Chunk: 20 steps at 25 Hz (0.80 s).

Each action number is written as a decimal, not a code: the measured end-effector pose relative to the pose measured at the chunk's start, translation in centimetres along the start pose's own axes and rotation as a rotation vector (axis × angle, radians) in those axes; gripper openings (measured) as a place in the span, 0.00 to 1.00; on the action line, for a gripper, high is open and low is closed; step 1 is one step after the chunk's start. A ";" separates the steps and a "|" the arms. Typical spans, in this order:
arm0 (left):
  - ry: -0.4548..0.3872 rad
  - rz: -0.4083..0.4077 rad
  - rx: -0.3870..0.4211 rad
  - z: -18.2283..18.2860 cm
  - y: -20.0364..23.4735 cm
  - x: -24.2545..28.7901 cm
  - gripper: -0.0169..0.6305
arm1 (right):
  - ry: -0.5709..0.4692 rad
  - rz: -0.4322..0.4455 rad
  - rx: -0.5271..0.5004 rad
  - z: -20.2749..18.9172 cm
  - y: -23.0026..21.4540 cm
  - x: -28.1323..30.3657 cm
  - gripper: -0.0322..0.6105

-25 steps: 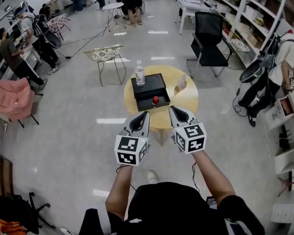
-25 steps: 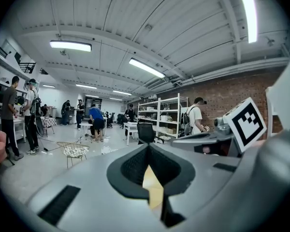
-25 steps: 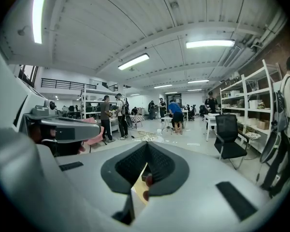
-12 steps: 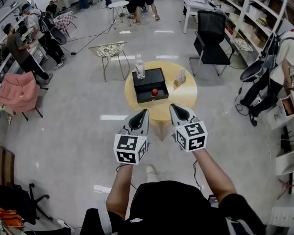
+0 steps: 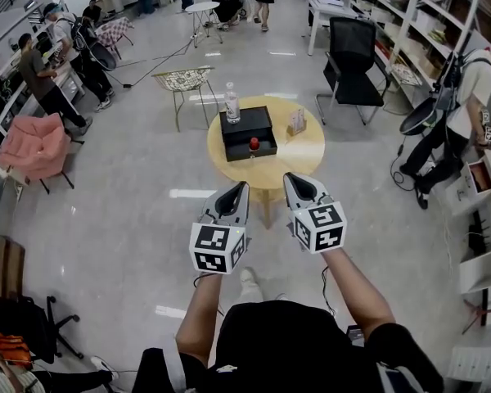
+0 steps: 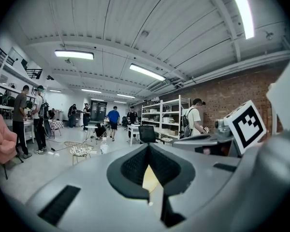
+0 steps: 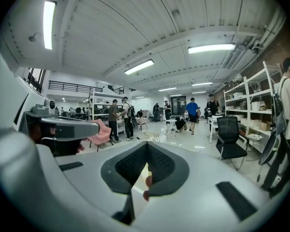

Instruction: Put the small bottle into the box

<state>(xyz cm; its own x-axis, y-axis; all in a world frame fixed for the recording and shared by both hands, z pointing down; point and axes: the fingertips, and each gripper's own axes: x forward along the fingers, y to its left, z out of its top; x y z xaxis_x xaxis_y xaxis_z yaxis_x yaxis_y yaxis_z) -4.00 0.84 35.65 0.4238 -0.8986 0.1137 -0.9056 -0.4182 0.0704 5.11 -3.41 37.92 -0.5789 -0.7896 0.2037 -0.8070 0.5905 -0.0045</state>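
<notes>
Bottle point(image 5: 231, 103): clear plastic, white cap, pale label, upright on the round table point(image 5: 301, 158), just beside the back-left corner of the black box point(image 5: 245, 121). It is taken to be the task's small bottle. Likely light, thin-walled, a bit squashy and slick. It is tall for its base, so a nudge would probably tip it. Fill level is too small to tell. The best hold is judged to be mid-body around the label, with the jaws coming in level from the near or left side, firm but not crushing.

The box is dark and low, with a raised back part and a lower front part. A small red item point(image 5: 254, 143) sits in the front part; what it is cannot be told, nor whether the box is open. A small pale pack point(image 5: 296, 121) stands on the table to the right of the box, apart from it.

Left gripper point(image 5: 242, 187) and right gripper point(image 5: 289, 180) are both clenched with nothing between the jaws. They are held side by side in the air, well short of the table's near edge.

Room: bare floor lies between the person and the table, so the approach looks free. The bottle sits toward the table's far-left edge, so a push away could send it off. Wire chair point(image 5: 180, 80) behind-left and black office chair point(image 5: 350, 56) behind-right stand well apart from the table. People are further off.
</notes>
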 end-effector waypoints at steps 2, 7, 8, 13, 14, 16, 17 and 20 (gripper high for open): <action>-0.001 0.004 0.006 -0.1 -0.7 -0.5 0.04 | -0.005 -0.001 0.000 0.0 0.1 -0.8 0.05; -0.006 0.007 0.001 -0.4 -2.7 -1.4 0.04 | -0.015 -0.003 -0.001 -0.5 -0.1 -3.0 0.05; -0.010 0.007 -0.004 -0.4 -3.0 -1.7 0.04 | -0.017 -0.004 -0.002 -0.6 -0.1 -3.4 0.05; -0.017 0.015 -0.006 -0.1 -3.7 -2.7 0.04 | -0.026 -0.003 -0.007 -0.6 0.3 -4.6 0.05; -0.018 0.017 -0.003 -0.1 -3.8 -2.7 0.04 | -0.029 -0.001 -0.011 -0.5 0.3 -4.8 0.05; -0.021 0.021 0.003 -0.1 -4.1 -2.9 0.04 | -0.040 0.002 -0.017 -0.4 0.4 -5.2 0.05; -0.021 0.022 0.005 -0.1 -4.3 -3.0 0.04 | -0.046 0.002 -0.020 -0.3 0.3 -5.4 0.05; -0.021 0.026 0.008 -0.2 -4.9 -3.3 0.04 | -0.057 0.003 -0.024 -0.2 0.2 -6.1 0.05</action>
<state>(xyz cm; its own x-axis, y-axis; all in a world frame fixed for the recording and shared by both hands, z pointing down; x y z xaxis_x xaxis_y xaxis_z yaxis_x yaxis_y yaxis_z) -0.91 5.86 35.13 0.3998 -0.9118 0.0943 -0.9165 -0.3957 0.0596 8.48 1.54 36.89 -0.5876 -0.7957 0.1472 -0.8027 0.5961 0.0181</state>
